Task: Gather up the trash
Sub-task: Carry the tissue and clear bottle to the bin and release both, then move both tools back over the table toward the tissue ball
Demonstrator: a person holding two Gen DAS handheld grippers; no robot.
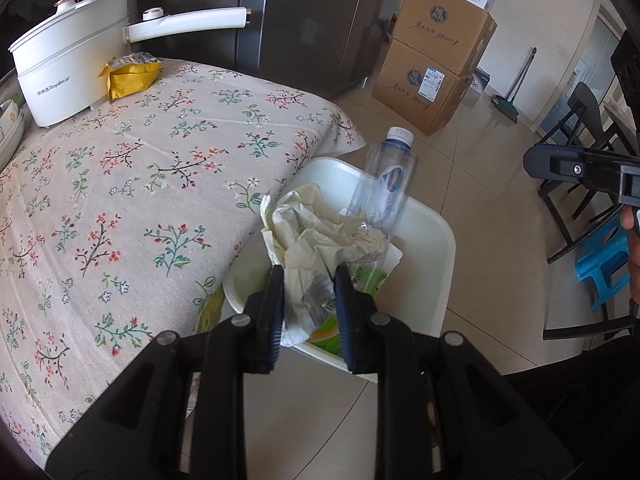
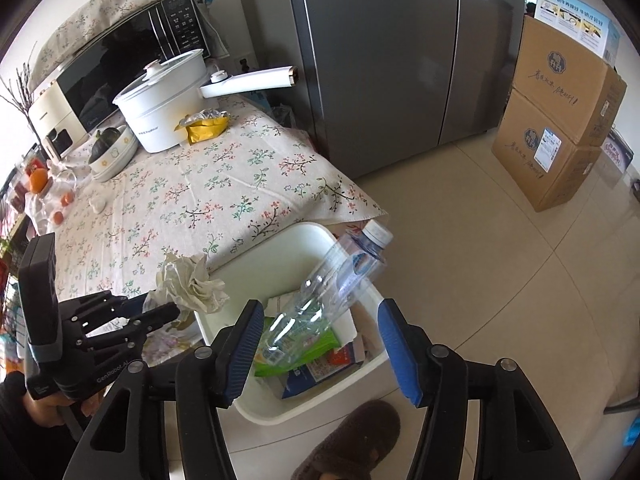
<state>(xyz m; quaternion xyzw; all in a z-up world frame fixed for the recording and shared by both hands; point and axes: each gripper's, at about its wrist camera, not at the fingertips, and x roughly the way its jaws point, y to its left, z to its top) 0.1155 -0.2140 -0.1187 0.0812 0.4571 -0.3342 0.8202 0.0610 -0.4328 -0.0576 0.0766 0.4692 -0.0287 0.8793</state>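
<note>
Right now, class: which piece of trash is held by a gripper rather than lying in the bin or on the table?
The crumpled paper wad, clamped by the left gripper.

Left wrist view looked forward and down along own fingers, close above white bin [image 1: 436, 240] at corner of floral-cloth table [image 1: 120, 184], crumpled paper [image 1: 316, 236] filling centre. Right wrist view sat higher and farther back over floor side of bin [image 2: 304, 240], facing table [image 2: 192, 184] and fridge [image 2: 380, 60]. Both views shared bin, plastic bottle [image 1: 384, 184] [image 2: 340, 276], white electric pot [image 1: 68, 76] [image 2: 164, 104], stacked cartons [image 1: 436, 64] [image 2: 560, 112]. Each view caught other gripper: right gripper [image 1: 580, 172] at right edge, left gripper [image 2: 176, 312] at lower left.
</note>
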